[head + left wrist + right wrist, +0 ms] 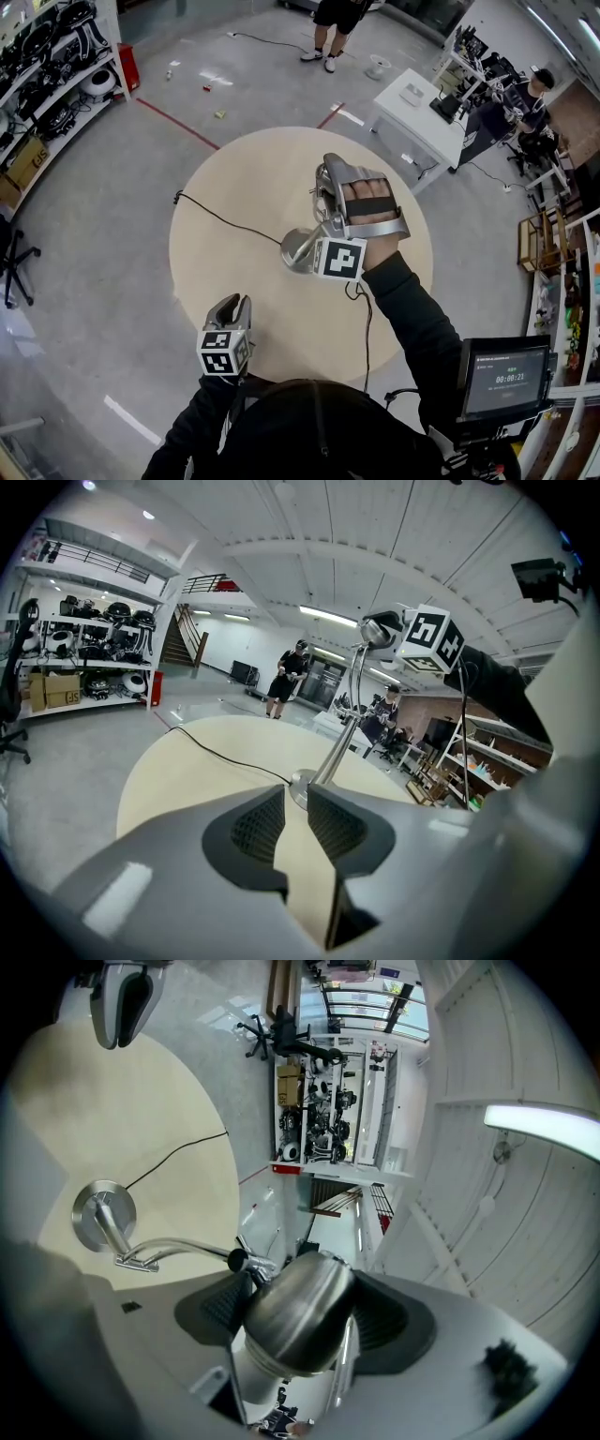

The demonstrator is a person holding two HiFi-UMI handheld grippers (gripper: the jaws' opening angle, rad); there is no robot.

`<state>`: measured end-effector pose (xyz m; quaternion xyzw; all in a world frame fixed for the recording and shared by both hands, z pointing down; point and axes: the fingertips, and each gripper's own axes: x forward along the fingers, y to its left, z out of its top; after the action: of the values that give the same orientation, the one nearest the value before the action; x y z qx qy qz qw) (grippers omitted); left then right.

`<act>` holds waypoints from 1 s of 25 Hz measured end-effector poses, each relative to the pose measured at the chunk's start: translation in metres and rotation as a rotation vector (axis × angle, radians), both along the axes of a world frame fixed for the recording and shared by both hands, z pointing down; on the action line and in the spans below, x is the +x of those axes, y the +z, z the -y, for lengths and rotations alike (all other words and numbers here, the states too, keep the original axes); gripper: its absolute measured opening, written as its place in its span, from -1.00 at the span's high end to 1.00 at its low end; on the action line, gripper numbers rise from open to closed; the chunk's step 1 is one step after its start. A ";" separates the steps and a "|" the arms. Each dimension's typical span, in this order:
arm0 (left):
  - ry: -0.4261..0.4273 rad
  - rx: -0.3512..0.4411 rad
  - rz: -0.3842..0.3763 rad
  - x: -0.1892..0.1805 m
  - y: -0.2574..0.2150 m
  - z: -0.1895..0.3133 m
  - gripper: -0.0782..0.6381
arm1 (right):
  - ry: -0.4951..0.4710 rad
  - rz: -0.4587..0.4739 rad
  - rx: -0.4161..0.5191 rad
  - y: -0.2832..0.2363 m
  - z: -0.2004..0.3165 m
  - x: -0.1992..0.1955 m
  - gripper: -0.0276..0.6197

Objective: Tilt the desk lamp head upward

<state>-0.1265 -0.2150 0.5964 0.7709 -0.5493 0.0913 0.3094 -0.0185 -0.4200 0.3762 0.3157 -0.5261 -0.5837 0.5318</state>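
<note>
Lamp head [295,253], largely hidden under the right hand-held gripper [305,1312], shows only its 9 o'clock edge in head view.

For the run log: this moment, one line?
right gripper: shut on lamp head | left gripper: open, empty | lamp base: on table

"00:00:21" on the monitor [507,380]

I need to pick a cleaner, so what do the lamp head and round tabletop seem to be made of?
The lamp head: likely brushed metal, silvery with streaked reflections. The round tabletop: pale beige, matte, perhaps laminate or wood composite; no grain shows.
</note>
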 end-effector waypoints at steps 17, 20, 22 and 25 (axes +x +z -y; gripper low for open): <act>0.044 0.009 0.011 0.006 0.006 0.002 0.55 | -0.013 0.141 -0.020 -0.010 -0.038 0.015 -0.11; 0.063 0.019 0.011 0.015 0.002 0.005 0.55 | -0.030 0.234 -0.035 -0.016 -0.050 0.018 -0.10; 0.073 0.029 0.012 0.020 -0.003 0.006 0.55 | -0.027 0.353 -0.091 -0.017 -0.056 0.024 -0.10; 0.083 0.044 0.012 0.024 -0.010 0.010 0.55 | -0.007 0.570 -0.212 -0.014 -0.063 0.038 -0.10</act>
<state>-0.1022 -0.2247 0.5864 0.7991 -0.5204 0.0965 0.2851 0.0191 -0.3573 0.3623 0.4077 -0.7132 -0.4151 0.3909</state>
